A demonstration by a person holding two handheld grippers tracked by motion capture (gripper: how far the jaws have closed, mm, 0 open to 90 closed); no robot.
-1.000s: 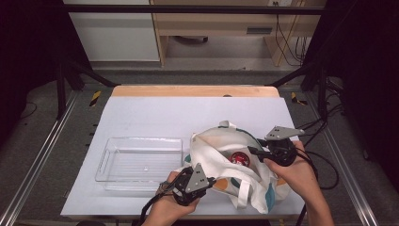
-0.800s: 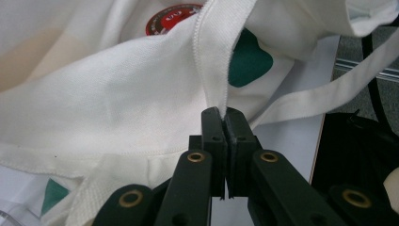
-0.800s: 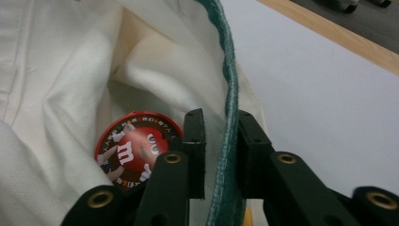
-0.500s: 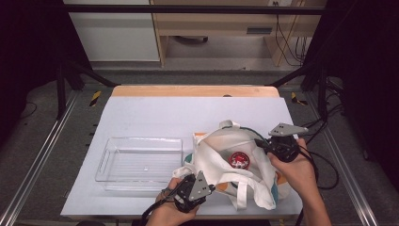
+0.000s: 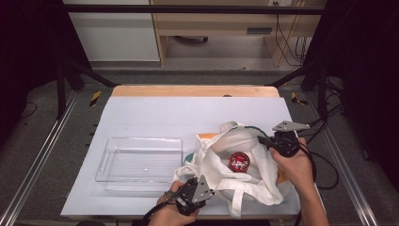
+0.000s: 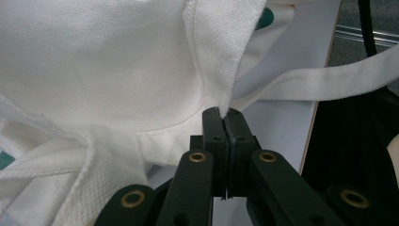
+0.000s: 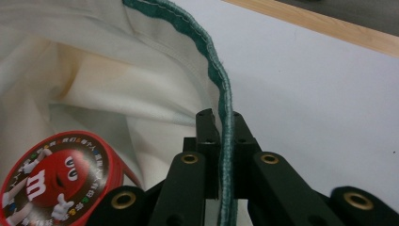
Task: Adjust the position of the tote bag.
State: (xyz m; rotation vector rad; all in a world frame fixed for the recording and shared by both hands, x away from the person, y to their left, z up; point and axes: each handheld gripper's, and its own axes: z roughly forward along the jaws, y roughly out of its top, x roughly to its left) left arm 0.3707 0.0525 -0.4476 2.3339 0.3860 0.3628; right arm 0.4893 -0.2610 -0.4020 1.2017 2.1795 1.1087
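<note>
A white cloth tote bag (image 5: 244,176) is lying crumpled in the lower right part of the high view, on the near right area of the counter (image 5: 188,117). Its fabric is a coarse white weave with stitched hems, and one rim is edged with a green trim (image 7: 221,89). Flat white straps (image 6: 324,82) are trailing from it; in the high view one strap is hanging toward the bottom edge of the frame. The mouth of the bag is being held apart, and inside it a round red tin (image 5: 239,161) is sitting, its lid printed with a red cartoon candy figure, which is showing at the lower left of the right gripper view. Bits of orange and teal print are peeking out at the bag's left edge.

The left gripper (image 6: 225,120) is sitting at the bottom centre of the high view, and its jaws are pressed together on a white hemmed edge of the bag. The right gripper (image 7: 221,120), at the right of the high view just beside the bag's far right rim, is clamping the green-trimmed edge between its jaws. A hand is wrapping each gripper, with forearms entering from the bottom of the frame.

To the left of the bag, near it but apart, a clear plastic tray (image 5: 141,162) is resting on the counter. Black cables are trailing off the counter at right.
</note>
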